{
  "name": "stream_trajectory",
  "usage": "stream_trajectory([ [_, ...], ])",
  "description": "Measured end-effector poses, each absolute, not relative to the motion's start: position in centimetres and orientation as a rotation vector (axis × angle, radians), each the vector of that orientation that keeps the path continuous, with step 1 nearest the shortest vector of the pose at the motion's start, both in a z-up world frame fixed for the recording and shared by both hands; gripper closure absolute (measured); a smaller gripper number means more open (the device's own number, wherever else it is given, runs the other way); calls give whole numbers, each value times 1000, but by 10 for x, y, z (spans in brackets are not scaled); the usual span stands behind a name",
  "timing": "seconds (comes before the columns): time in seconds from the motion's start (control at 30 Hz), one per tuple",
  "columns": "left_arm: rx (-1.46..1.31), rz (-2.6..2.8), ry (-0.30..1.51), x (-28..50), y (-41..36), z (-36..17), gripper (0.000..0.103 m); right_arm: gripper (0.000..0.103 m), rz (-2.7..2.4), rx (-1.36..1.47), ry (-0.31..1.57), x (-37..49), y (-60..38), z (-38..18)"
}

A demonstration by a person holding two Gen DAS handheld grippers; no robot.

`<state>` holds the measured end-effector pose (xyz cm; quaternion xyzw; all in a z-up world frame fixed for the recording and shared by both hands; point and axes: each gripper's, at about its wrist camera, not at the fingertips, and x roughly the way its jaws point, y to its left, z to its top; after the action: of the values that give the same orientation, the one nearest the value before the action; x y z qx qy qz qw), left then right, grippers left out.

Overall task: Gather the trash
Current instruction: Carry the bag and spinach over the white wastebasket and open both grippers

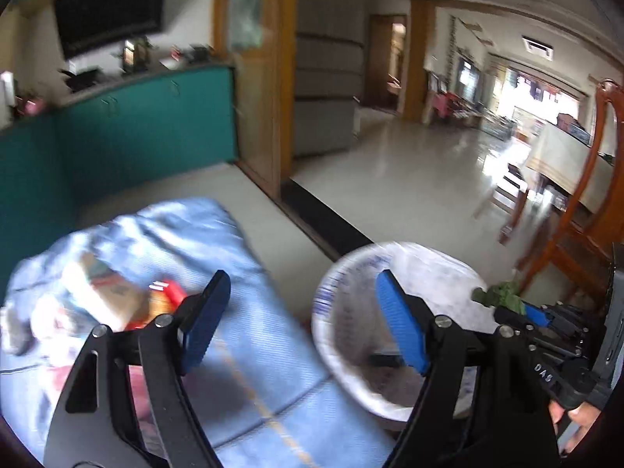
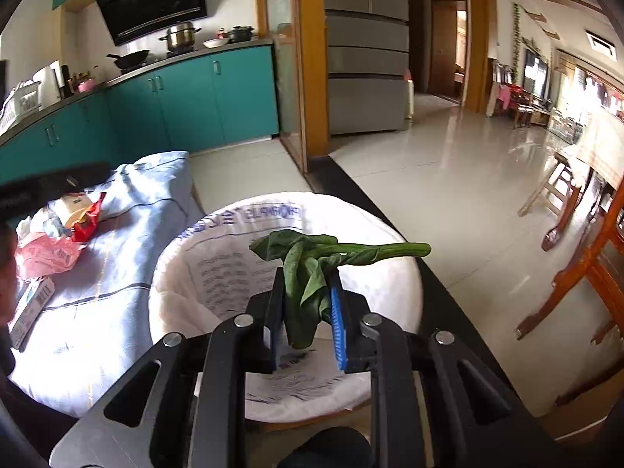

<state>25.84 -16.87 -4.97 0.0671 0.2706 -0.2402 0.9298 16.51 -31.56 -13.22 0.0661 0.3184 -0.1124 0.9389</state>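
Note:
My right gripper (image 2: 306,277) is shut on a limp green vegetable leaf (image 2: 312,257), which hangs over the mouth of a round bin lined with a white printed bag (image 2: 370,210). The left wrist view shows the same bin (image 1: 351,269), with the right gripper (image 1: 522,312) and its leaf (image 1: 499,296) at the bin's right rim. My left gripper (image 1: 302,279) stands open and wide with nothing between its fingers, between the bin and a blue cloth (image 1: 241,331). On the cloth lie a red wrapper (image 2: 87,222), a pink plastic bag (image 2: 43,253) and a small carton (image 2: 31,308).
Teal kitchen cabinets (image 2: 195,97) run along the back left, with a grey fridge (image 2: 366,58) past a wooden door frame (image 2: 312,78). A wooden chair (image 2: 577,273) and a stool (image 2: 553,195) stand on the shiny tiled floor to the right.

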Motion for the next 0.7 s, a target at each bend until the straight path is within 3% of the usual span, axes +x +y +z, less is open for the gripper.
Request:
stream_trajectory([
  [0.13,153,-315,450,248,-125,-42,21,82,-200,110,658,176,-302,-134],
  [0.3,128,-245,472,256,-87,-45,21,79,-188,122,702,204,-289,-142],
  [0.33,119,-233,476,259,-81,-44,21,75,-198,147,715,209,-289,-143],
  [0.4,99,-218,475,262,-68,-40,19,47,-193,218,738,217,-291,-144],
  [0.7,-6,-149,451,246,-19,-26,15,25,-173,230,695,221,-261,-98],
])
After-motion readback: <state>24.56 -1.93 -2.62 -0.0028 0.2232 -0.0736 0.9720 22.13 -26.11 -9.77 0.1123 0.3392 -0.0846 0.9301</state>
